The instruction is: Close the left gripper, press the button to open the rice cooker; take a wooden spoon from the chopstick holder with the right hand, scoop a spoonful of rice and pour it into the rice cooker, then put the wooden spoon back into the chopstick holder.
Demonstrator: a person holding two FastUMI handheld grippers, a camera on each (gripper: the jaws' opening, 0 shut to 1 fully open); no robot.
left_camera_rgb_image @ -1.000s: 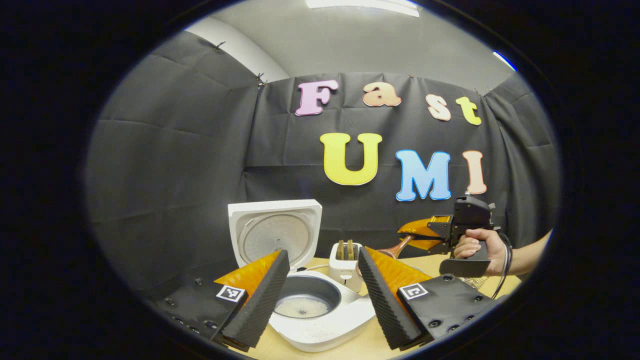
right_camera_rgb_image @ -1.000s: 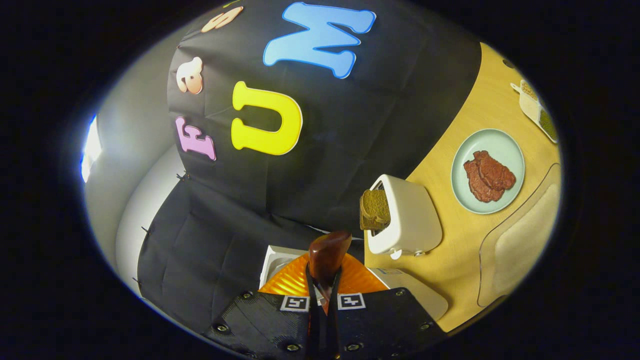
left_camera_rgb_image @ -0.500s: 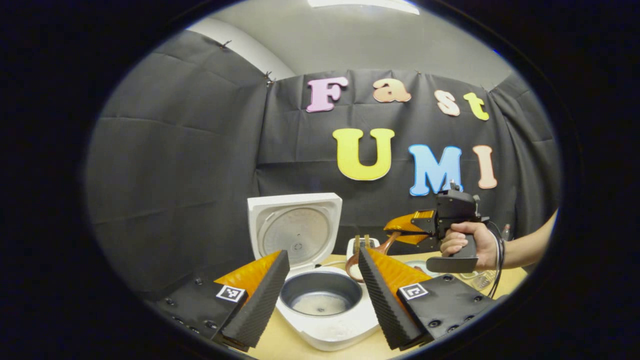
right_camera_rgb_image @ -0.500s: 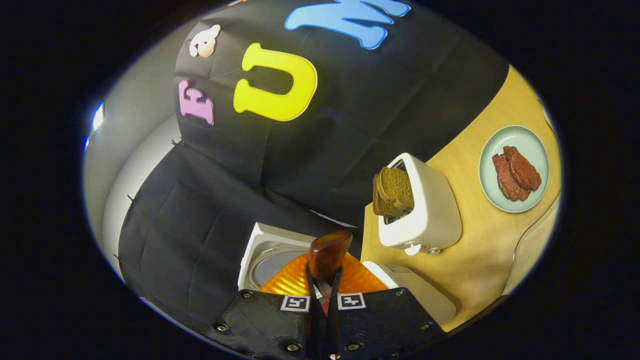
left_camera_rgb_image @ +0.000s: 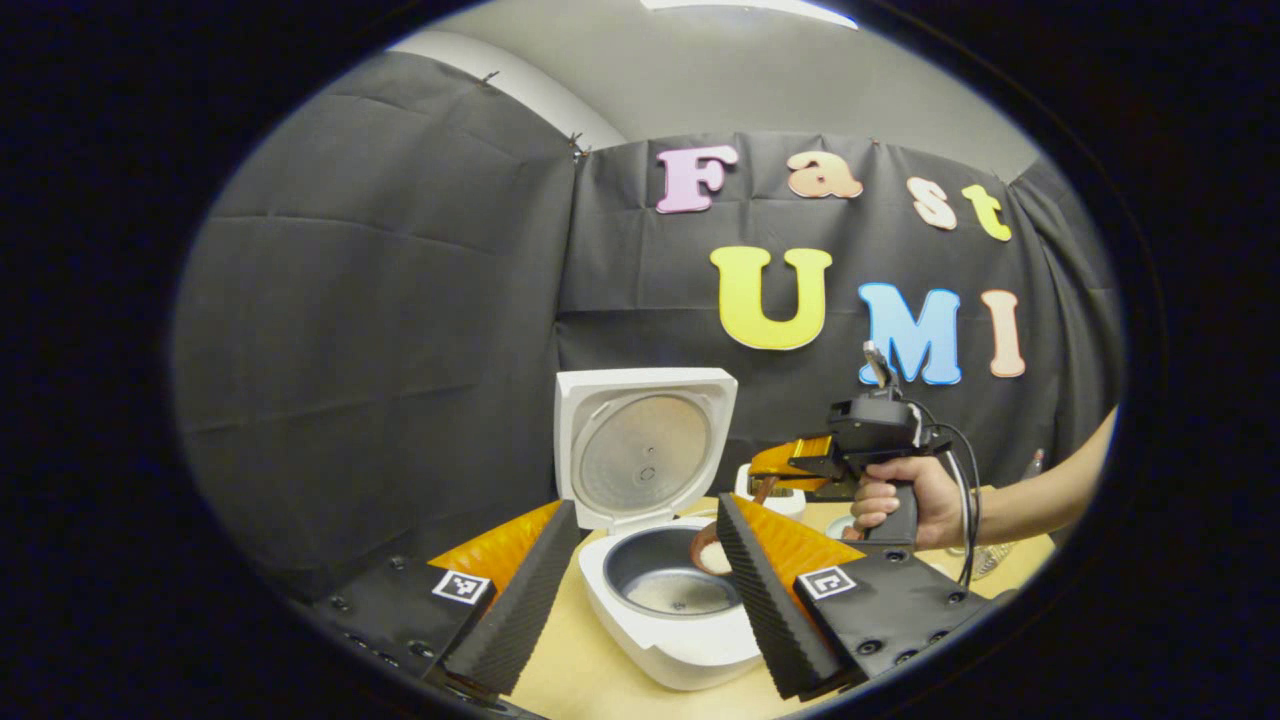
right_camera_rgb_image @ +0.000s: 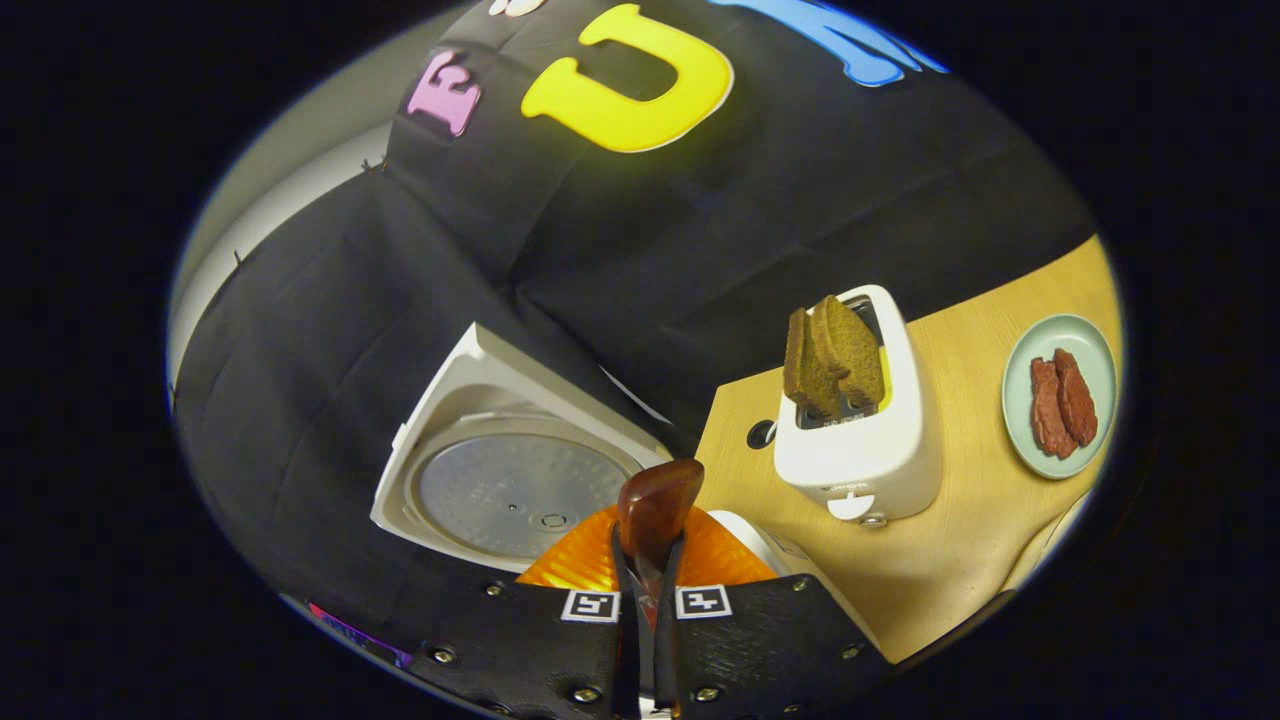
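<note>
1 wood tbl (right_camera_rgb_image: 960, 540) | black cloth walls | toaster (right_camera_rgb_image: 860, 440) by wall

The wooden spoon (left_camera_rgb_image: 712, 545)'s bowl sits half hidden behind a finger; the plate (right_camera_rgb_image: 1058, 394) is partly cut off.

The wooden table (right_camera_rgb_image: 970, 540) carries the rice cooker (left_camera_rgb_image: 660, 640), toaster (right_camera_rgb_image: 860, 460) and plate (right_camera_rgb_image: 1020, 400).

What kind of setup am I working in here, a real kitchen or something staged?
Most likely a staged kitchen counter in a recording booth: black cloth wall behind a wooden table, with a rice cooker, a toaster holding bread, and a plate of meat.
</note>
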